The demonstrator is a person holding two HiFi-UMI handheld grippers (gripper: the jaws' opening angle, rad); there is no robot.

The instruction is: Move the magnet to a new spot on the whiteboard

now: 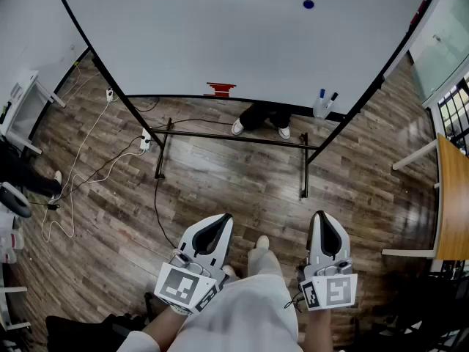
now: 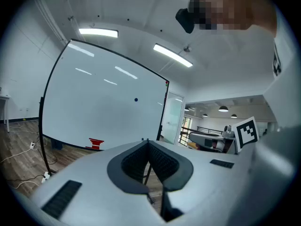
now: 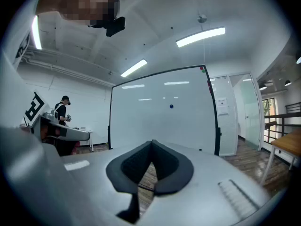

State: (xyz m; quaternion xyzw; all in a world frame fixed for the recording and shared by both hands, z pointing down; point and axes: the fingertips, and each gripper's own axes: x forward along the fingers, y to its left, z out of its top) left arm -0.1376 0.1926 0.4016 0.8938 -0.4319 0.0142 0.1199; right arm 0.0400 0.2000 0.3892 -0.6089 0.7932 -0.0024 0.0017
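I hold both grippers low in the head view, over the wooden floor (image 1: pixel 220 174) and well apart from the whiteboard (image 1: pixel 220 35) ahead. The left gripper (image 1: pixel 223 218) sits at about 7 o'clock in that view and the right gripper (image 1: pixel 322 215) at about 5 o'clock, with the wearer's leg (image 1: pixel 249 306) between them. In the left gripper view the dark jaws meet at their tips with nothing between them, and only floor shows through the gap lower down. The right gripper view gives me the same: jaws closed and empty. The magnet (image 1: pixel 308 4), a small blue dot, is stuck high on the whiteboard toward its right side, at about 1 o'clock from the board's middle. In the right gripper view it also sits at about 1 o'clock, above the tips of the jaws. On the board's lower edge, at 6 o'clock, I see a red piece (image 1: pixel 220 89). At about 4 o'clock two markers (image 1: pixel 325 101) stand near the right leg of the stand. A pair of shoes (image 1: pixel 260 127) shows beneath the board, on its far side. White cables (image 1: pixel 84 149) trail over the floor at 9 o'clock, and the edge of a wooden table (image 1: pixel 454 196) runs at 3 o'clock.
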